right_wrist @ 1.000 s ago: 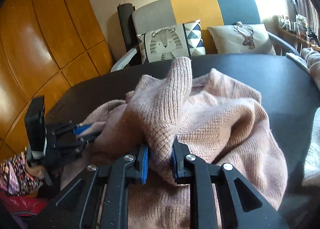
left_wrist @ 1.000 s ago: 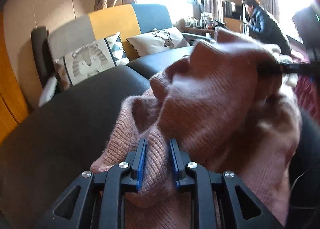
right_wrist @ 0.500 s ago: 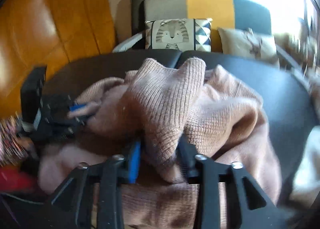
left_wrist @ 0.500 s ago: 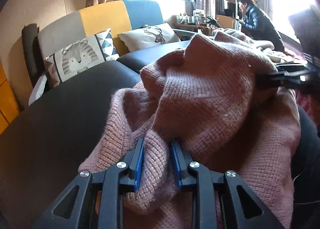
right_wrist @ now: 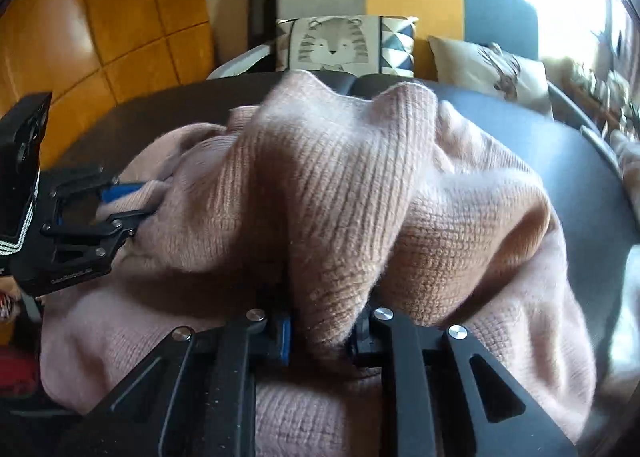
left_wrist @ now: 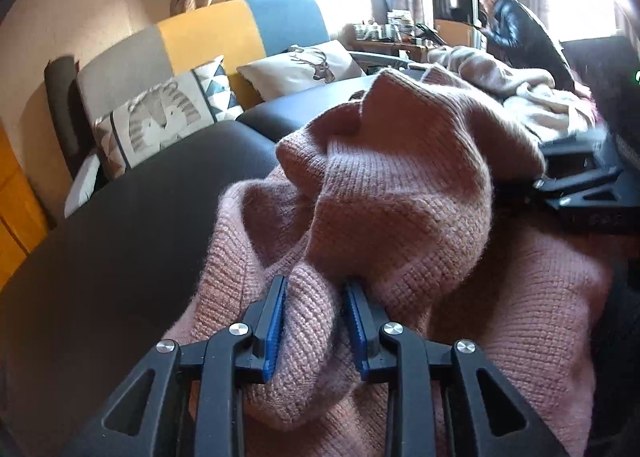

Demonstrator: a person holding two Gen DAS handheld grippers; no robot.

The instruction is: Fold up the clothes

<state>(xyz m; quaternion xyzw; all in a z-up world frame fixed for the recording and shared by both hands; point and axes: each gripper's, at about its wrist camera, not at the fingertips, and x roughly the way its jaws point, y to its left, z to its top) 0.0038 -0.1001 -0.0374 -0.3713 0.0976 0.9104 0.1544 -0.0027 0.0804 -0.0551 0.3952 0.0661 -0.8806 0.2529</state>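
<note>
At nine o'clock of the heap my left gripper (left_wrist: pixel 316 321) clamps a thick fold of the pink knit sweater (left_wrist: pixel 400 217), which lies bunched on the dark table (left_wrist: pixel 120 257); at three o'clock my right gripper (right_wrist: pixel 320 331), its jaws having just closed, pinches a ribbed fold. I judge this the gathering step, with the fold not yet laid. Next calls for spreading the soft, fuzzy, rumpled sweater flat.
</note>
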